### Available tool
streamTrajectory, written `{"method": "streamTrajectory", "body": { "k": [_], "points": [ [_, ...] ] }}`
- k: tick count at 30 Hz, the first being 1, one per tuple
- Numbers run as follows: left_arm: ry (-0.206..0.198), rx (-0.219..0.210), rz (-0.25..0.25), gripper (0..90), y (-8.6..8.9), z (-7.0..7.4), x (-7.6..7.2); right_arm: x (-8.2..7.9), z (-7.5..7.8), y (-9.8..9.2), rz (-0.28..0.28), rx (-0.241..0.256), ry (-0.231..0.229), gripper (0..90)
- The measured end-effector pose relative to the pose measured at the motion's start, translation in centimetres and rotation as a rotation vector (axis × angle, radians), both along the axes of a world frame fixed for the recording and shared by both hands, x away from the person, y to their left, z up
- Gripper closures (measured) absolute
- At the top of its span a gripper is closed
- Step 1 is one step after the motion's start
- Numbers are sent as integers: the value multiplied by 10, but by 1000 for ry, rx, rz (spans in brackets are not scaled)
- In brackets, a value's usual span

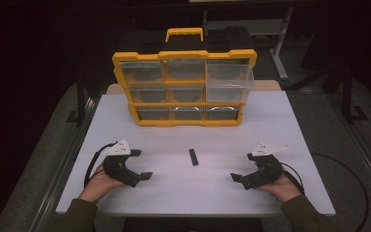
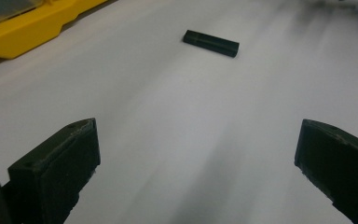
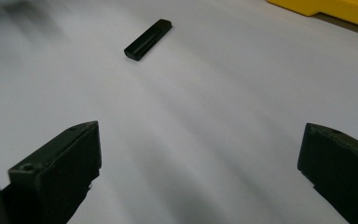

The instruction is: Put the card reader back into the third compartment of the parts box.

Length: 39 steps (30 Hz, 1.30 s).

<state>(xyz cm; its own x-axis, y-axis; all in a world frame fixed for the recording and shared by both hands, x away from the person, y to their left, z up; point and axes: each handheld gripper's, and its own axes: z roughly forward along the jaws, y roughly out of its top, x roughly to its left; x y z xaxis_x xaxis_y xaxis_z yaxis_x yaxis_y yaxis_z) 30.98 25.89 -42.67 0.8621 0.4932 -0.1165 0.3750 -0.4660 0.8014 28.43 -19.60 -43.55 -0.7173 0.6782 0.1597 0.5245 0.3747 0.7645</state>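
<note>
Wide-spread jaws — black bar well ahead

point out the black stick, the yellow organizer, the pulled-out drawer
black stick (image 1: 193, 157): high view, middle of its body.
yellow organizer (image 1: 184, 54): high view, top frame bar.
pulled-out drawer (image 1: 229, 79): high view, clear front face.

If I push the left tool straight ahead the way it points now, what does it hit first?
Probably nothing at once: bare white table lies ahead of the open left tool. The small black bar sits farther on, near that line, so it likely meets it first; depth is uncertain.
</note>
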Motion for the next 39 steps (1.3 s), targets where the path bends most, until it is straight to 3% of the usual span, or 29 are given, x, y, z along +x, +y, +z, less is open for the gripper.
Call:
{"method": "streamTrajectory", "body": {
  "k": [39],
  "points": [
    [-11,-48,-48,0,-24,11,19,0,1,2,-2,8,-2,0]
  ]
}}
